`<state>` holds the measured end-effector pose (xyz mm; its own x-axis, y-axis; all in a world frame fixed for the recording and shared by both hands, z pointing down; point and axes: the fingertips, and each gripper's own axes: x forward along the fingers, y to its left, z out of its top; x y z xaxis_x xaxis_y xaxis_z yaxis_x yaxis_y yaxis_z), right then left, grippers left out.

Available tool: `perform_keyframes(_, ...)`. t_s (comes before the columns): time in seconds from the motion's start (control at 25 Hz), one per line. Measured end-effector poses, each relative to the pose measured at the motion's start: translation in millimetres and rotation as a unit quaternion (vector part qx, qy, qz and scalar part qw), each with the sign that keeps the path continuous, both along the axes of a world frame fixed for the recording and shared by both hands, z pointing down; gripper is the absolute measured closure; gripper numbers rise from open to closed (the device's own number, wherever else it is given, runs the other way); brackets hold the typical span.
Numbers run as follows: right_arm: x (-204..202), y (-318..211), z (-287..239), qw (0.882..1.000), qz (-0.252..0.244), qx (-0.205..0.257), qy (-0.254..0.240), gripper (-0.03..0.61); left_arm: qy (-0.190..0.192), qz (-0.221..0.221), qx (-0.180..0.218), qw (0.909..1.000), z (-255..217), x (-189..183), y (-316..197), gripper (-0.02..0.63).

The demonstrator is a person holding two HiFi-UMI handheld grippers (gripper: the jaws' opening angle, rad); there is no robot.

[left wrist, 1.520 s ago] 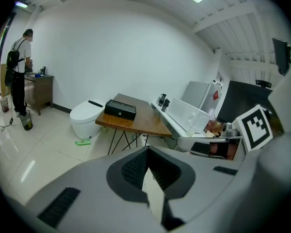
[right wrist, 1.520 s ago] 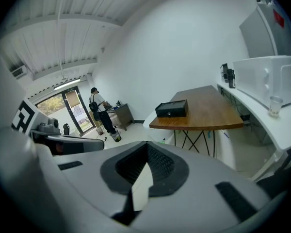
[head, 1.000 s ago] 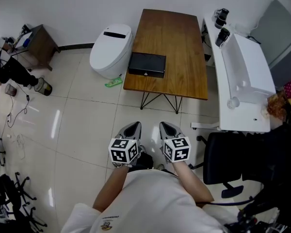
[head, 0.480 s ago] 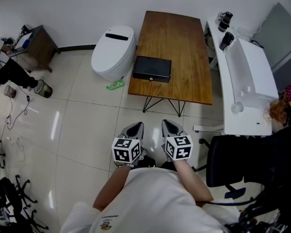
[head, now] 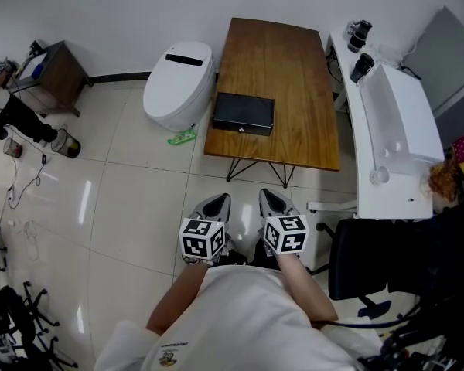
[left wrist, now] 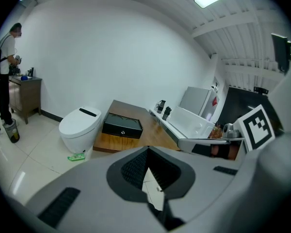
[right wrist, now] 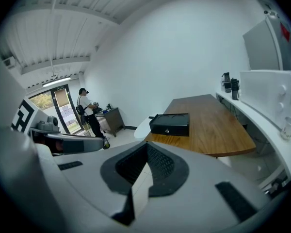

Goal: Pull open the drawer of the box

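A black box (head: 243, 114) lies on the near left part of a wooden table (head: 282, 52), its drawer front with a small round lock facing me and closed. It also shows in the left gripper view as the box (left wrist: 122, 126) and in the right gripper view as the box (right wrist: 169, 124). My left gripper (head: 214, 204) and right gripper (head: 271, 201) are held side by side close to my body, well short of the table and above the tiled floor. Both are shut with nothing between the jaws, seen as left gripper (left wrist: 148, 149) and right gripper (right wrist: 147, 144).
A white toilet-like unit (head: 179, 83) stands left of the table, with a green item (head: 182, 136) on the floor beside it. On the right are a white counter (head: 394, 130) and a black office chair (head: 371, 261). At far left a person (head: 15, 114) stands by a small cabinet (head: 58, 72).
Both grippers have moved a little forward toward the table, still side by side. The table and box sit slightly lower in the head view. The jaws stay shut.
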<state>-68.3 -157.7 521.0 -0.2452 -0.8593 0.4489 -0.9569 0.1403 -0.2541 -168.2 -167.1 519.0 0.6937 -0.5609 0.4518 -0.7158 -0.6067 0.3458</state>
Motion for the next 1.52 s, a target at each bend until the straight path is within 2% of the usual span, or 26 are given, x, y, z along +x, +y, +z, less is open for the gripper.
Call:
perform_keyframes(0.24,7,-25,3,1.000,-0.016,-0.003,-0.001,0.591,-0.007,-0.012,-0.001,0.9999,6,11,-26,0.612)
perform_keyframes(0.48,19,-58,5,1.000,-0.029,-0.006,-0.004,0.591,-0.035,-0.013,0.000,0.9993,19,27,-55,0.612)
perform_keyframes(1.12,50,-142,11,0.997,-0.073,-0.021,-0.002,0.591,-0.083,-0.036,-0.044,0.9949,70,63,-133,0.611)
perform_keyframes(1.52,86,-170,23,0.997,-0.070,-0.038,-0.006,0.591,-0.097,-0.047,-0.055,0.9927,95,86,-168,0.609)
